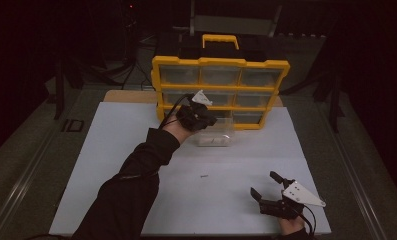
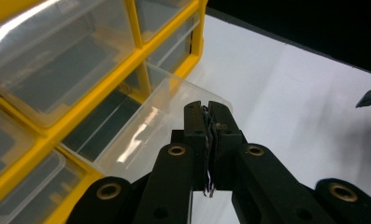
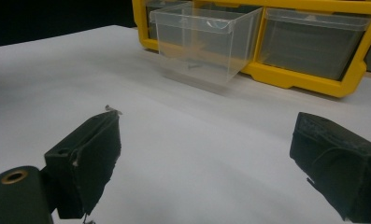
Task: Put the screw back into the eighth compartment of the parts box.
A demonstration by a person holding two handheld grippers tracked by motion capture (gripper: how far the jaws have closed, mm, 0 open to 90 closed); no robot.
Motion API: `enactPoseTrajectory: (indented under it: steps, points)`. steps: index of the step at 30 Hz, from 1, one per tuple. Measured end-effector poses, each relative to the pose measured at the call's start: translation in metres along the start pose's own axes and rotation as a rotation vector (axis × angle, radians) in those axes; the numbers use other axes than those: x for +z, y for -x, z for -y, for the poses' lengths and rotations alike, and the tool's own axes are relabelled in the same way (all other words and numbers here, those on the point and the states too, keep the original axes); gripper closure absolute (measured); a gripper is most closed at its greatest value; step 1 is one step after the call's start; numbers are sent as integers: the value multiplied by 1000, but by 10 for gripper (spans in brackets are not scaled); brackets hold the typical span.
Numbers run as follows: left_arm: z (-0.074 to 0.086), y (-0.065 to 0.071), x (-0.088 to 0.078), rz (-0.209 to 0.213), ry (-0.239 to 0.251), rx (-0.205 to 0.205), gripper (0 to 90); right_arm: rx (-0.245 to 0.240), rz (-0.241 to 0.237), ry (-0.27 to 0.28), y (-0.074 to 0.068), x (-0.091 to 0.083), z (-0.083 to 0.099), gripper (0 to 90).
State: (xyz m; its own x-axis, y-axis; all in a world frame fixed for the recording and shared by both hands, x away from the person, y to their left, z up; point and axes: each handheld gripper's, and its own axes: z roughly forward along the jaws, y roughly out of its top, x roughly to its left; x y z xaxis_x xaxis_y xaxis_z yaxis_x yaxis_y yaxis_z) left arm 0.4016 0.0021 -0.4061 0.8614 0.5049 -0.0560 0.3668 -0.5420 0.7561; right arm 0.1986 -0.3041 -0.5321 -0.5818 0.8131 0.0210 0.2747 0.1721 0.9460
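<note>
A yellow organizer cabinet (image 1: 221, 90) with clear drawers stands at the back of the white board. One clear drawer (image 1: 216, 137) is pulled out of its bottom row. My left gripper (image 1: 202, 119) hovers just above that drawer (image 2: 141, 130). In its own view the left gripper (image 2: 207, 109) is shut, pad against pad, and I cannot tell if anything tiny is pinched. My right gripper (image 1: 266, 184) rests open near the front right corner. A small screw (image 1: 203, 176) lies on the board; in the right gripper view the screw (image 3: 112, 110) lies just beyond the left fingertip (image 3: 94, 149).
The white board (image 1: 111, 165) covers most of the table, with dark floor around it. The cabinet (image 3: 314, 70) and the drawer (image 3: 202, 42) stand ahead of my right gripper (image 3: 211, 158). A black sleeve (image 1: 131, 195) reaches across the left middle.
</note>
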Motion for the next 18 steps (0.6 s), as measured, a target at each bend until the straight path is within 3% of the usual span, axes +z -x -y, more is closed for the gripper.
enactPoseTrajectory:
  steps: [18]
  points:
    - [7, -16, 30, -54, -30, -98, 863, -1, -8, -1, 0, 0, 0, 88]
